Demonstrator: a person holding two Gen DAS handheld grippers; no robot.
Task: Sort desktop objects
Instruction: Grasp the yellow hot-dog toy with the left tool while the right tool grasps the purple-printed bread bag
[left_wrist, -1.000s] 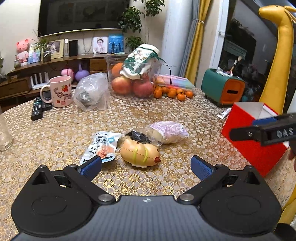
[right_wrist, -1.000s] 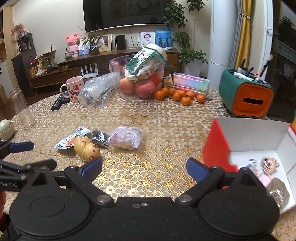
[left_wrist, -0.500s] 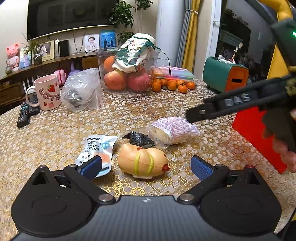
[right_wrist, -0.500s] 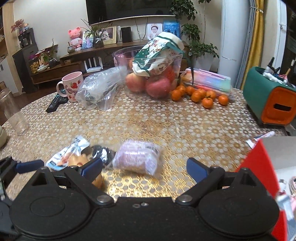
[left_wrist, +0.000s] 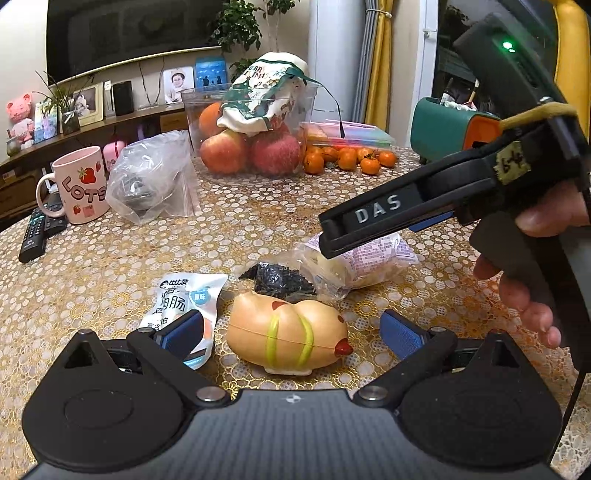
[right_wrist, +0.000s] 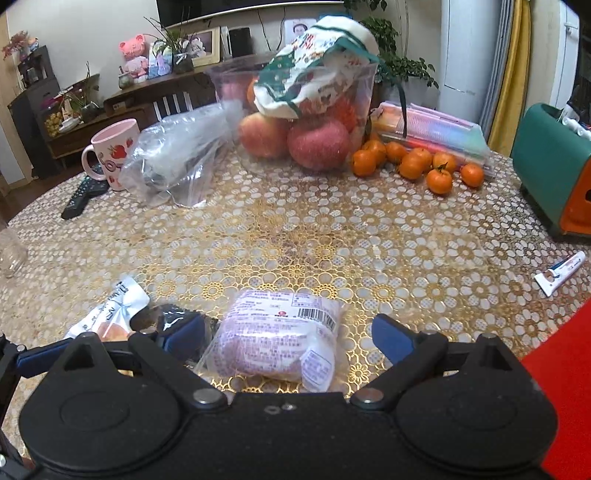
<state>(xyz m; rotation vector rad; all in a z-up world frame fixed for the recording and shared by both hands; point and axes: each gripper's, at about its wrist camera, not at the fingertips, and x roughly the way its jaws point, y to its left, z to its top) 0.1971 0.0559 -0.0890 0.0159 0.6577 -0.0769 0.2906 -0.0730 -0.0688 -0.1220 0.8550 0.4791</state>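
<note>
Purple snack packet (right_wrist: 280, 343) lies on the table between my open right gripper (right_wrist: 291, 338) fingers.
Only the left view shows the hamster toy (left_wrist: 286, 334) inside my open left gripper (left_wrist: 291, 328).

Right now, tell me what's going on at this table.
A person is sorting clutter with two handheld grippers. The left gripper is open around a tan toy lying on the table. The right gripper is open around a purple snack pack. Neither has closed yet. A white packet and a black wrapper lie beside them.
</note>
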